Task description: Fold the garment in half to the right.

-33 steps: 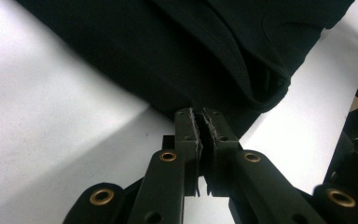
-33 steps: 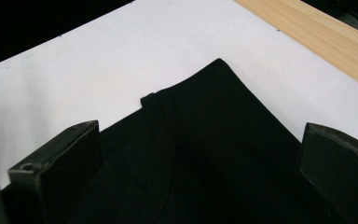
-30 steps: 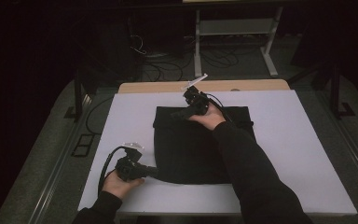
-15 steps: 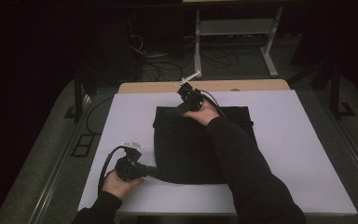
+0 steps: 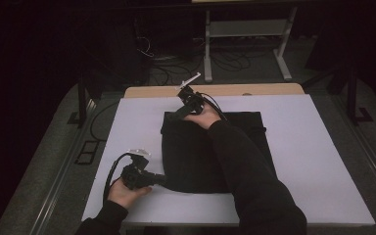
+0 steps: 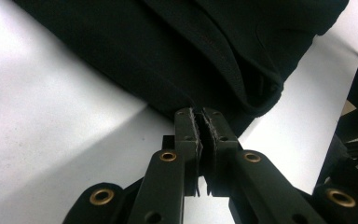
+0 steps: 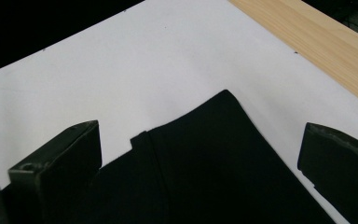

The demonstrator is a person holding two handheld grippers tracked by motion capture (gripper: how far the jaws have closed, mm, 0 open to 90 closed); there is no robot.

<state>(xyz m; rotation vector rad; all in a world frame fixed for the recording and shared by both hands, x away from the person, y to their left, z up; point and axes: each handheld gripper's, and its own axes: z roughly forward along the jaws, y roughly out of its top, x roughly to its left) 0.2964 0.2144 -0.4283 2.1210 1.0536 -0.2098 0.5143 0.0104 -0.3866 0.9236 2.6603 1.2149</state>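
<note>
Folding a black garment (image 5: 210, 152) on the white surface (image 5: 323, 161). The right gripper (image 5: 182, 111) has travelled leftward along the garment's far edge since a second ago; its jaws stand apart with the far-left corner between and just below them, not yet gripped. The left gripper (image 5: 162, 180) has stayed put, jaws together, apparently pinching the near-left hem directly ahead. Likely next: grasping the far corner for a fold. Count: one garment, two grippers, one surface.

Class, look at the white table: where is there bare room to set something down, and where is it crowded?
Bare white table lies right of the black garment, and left of it beyond the left gripper. Crowded: the garment's far left corner, under the right gripper.
</note>
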